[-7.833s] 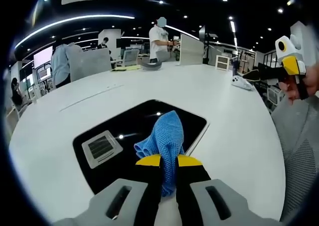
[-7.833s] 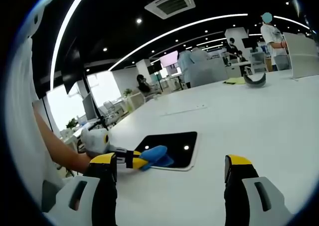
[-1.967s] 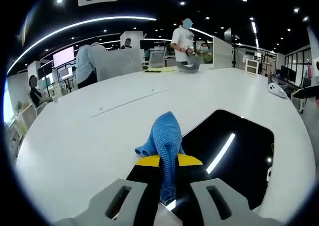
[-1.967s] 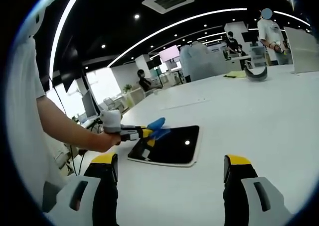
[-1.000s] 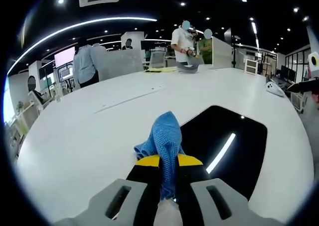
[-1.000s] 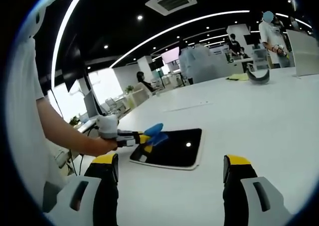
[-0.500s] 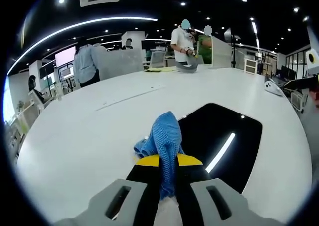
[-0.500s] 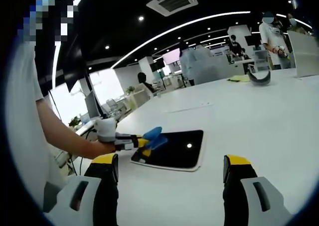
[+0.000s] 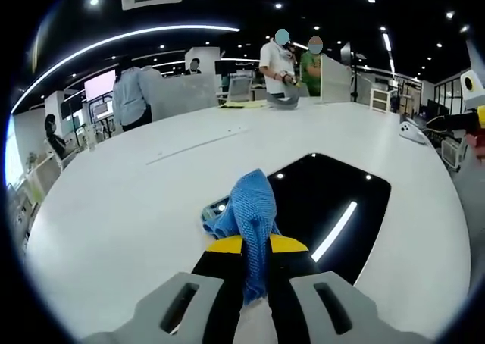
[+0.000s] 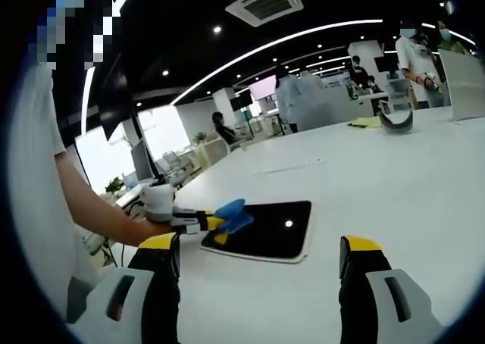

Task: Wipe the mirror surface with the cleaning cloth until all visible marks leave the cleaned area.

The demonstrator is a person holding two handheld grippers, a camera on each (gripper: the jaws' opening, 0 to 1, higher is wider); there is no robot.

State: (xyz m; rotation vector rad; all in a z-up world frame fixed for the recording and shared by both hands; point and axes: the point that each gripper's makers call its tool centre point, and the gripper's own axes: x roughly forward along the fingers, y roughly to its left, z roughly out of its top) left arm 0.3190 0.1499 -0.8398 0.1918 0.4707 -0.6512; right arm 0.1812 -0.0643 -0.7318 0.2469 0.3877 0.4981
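White table (image 9: 114,207) took up the lower half of the left gripper view, running back to the office behind it; in the right gripper view it spread across the centre and right (image 10: 394,200).

Mirror (image 9: 333,200) lay flat on the table, right of centre in the left gripper view. We read it as a dark glossy slab with rounded corners, mirroring ceiling spots and one bright light strip. In the right gripper view it sat at centre, slightly left (image 10: 273,230), with a pale edge along its near side.

Left gripper (image 9: 257,244) rose from the bottom centre of its own view, yellow-tipped jaws clenched on the cleaning cloth (image 9: 250,207). In the right gripper view we saw it come in from the left (image 10: 203,223), held by a person's hand (image 10: 155,207), bare forearm running off to the left edge.

The cleaning cloth was blue, bunched, sticking up and forward out of the jaws. Its tip sat over the mirror's near-left corner in the left gripper view; contact we couldn't tell. In the right gripper view it hung at the mirror's left edge (image 10: 231,215).

Right gripper (image 10: 261,257) sat at the bottom of its own view, jaws released and wide apart, nothing between them, over bare table just short of the mirror.

Two people (image 9: 292,60) stood at the far table end, top centre of the left gripper view.
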